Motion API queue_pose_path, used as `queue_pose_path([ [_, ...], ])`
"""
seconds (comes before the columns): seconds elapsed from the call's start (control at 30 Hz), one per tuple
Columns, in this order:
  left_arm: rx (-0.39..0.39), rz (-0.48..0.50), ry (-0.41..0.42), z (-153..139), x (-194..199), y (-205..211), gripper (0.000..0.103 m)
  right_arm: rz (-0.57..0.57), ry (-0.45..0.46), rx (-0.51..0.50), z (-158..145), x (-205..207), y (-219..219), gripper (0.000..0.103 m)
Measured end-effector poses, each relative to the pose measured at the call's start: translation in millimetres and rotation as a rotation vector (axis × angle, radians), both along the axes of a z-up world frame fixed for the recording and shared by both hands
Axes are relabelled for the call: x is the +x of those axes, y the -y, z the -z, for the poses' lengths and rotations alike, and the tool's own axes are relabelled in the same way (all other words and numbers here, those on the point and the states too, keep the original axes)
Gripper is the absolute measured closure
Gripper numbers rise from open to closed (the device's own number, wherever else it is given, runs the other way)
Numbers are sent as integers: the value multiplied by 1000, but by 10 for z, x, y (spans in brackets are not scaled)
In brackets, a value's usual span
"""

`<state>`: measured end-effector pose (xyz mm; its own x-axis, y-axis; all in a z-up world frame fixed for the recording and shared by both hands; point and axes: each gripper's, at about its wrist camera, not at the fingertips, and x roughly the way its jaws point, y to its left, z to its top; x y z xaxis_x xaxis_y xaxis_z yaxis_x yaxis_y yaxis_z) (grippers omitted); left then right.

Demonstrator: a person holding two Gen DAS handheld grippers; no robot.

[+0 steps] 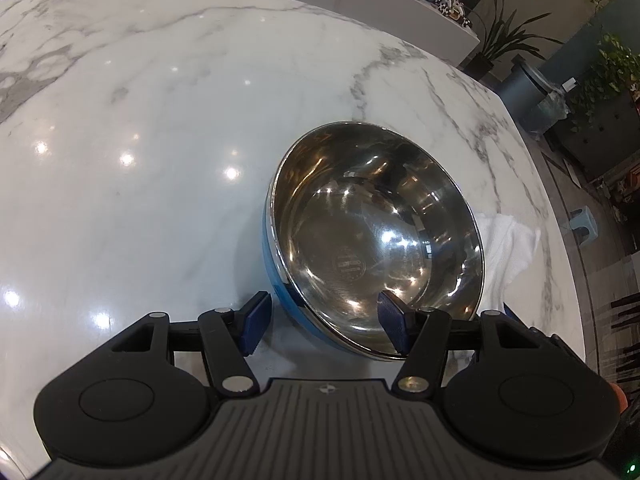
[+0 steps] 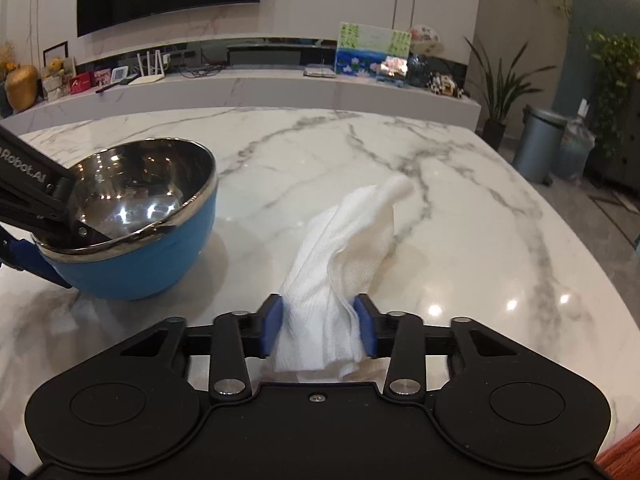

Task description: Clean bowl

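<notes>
The round steel bowl with a blue outer shell (image 2: 132, 216) sits tilted on the white grey-veined marble bench (image 2: 460, 208), its polished, mirror-bright inside turned toward my left tool (image 1: 324, 320). That tool straddles the near rim: one blue ribbed pad (image 1: 394, 322) lies inside against the steel, the other outside by the blue shell. The jaws look wide in the left wrist view, so I judge they brace the rim, not clamp it, though I cannot tell for sure. My right tool (image 2: 318, 330) is closed on a crumpled white paper towel (image 2: 348, 248), soft and creased, whose long axis runs away from the tool toward the far side. From the right tool the bowl lies to the left and slightly farther, near but apart from the towel. The wipe calls for swinging the towel left, over the rim into the hollow.
</notes>
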<state>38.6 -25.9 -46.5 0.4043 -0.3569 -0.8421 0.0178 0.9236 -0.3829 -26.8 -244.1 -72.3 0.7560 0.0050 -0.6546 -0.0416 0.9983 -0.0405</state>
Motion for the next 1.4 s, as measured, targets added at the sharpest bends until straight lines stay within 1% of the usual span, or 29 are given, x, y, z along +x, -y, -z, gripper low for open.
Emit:
queue_pose_path([
  [0.07,1,1,4,4,-4,4,46,-1,-3,-3,12,4,9,74],
  [0.13,-2,3,8,4,-9,6,47,-15,1,-27,19,-9,-26,75],
  [0.27,-7,4,15,-1,-21,-1,47,-41,13,-49,25,-33,-54,79],
  [0.3,-8,3,16,-2,-22,-4,47,-45,14,-51,20,-36,-57,84],
  [0.37,-12,1,16,-1,-20,-9,47,-53,23,-57,-3,-50,-73,89],
  [0.43,-13,-2,18,-5,-22,-19,47,-65,43,-55,-46,-80,-90,90],
  [0.53,-16,-8,18,-2,-23,-38,47,-112,107,-79,-163,-159,-186,90],
  [0.63,-16,-13,19,-4,-25,-52,47,-155,149,-104,-246,-224,-282,90],
  [0.77,-19,-18,23,-6,-31,-62,47,-192,175,-130,-291,-298,-360,90],
  [0.9,-20,-6,26,-2,-32,-51,48,-212,172,-132,-290,-301,-396,90],
  [0.97,-14,-2,25,2,-32,-47,58,-223,165,-131,-283,-289,-416,90],
  [1.03,-7,2,25,6,-32,-43,61,-232,152,-129,-267,-269,-432,90],
  [1.17,5,8,23,12,-32,-34,64,-247,121,-118,-231,-237,-442,90],
  [1.4,11,9,24,9,-32,-24,65,-294,34,-96,-126,-192,-486,90],
])
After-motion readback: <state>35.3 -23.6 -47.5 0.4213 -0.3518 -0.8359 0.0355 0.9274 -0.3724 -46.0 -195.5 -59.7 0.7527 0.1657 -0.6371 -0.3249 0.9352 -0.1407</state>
